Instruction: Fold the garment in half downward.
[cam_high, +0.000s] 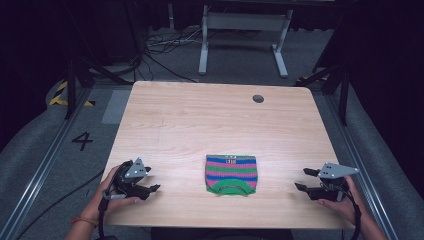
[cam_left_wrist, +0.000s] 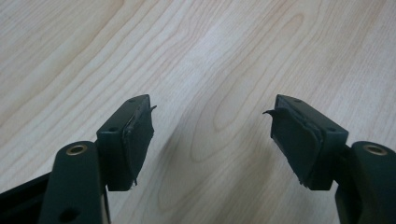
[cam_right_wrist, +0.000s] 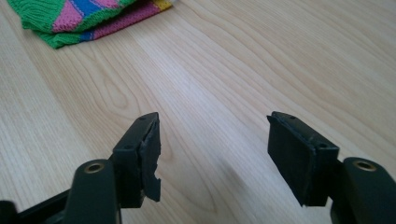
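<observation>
One wooden surface (cam_high: 200, 115) lies before me, with one small round hole (cam_high: 258, 98) near its far edge. On it sits one folded striped knit garment (cam_high: 231, 174), near the front edge and between my hands. I hold two claws low over the wood: my left claw (cam_high: 152, 188) at the front left, my right claw (cam_high: 305, 179) at the front right, both spread wide and empty.

A light wooden table (cam_high: 200, 115) carries a folded striped knit garment (cam_high: 231, 173), possibly a sweater.
</observation>
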